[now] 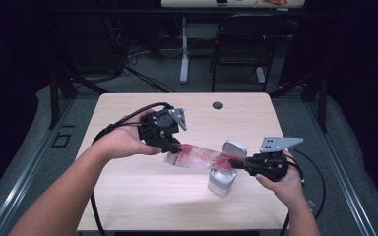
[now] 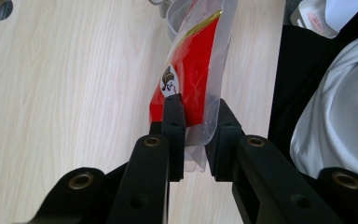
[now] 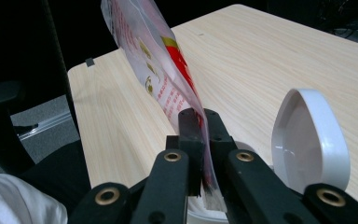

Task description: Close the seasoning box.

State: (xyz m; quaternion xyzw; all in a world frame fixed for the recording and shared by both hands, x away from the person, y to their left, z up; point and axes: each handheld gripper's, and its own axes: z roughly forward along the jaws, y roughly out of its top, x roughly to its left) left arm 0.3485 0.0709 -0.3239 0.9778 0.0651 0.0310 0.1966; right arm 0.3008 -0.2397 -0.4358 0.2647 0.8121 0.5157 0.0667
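Fingers of the left gripper pinch one end of a clear plastic packet, and those of the right gripper pinch the other, so it hangs stretched between them above the table, over an open white bin. Its red label carries small print too blurred to read. From the left gripper view, a round black-and-white emblem appears on the red; the right gripper view shows gold marks and the bin's raised lid.
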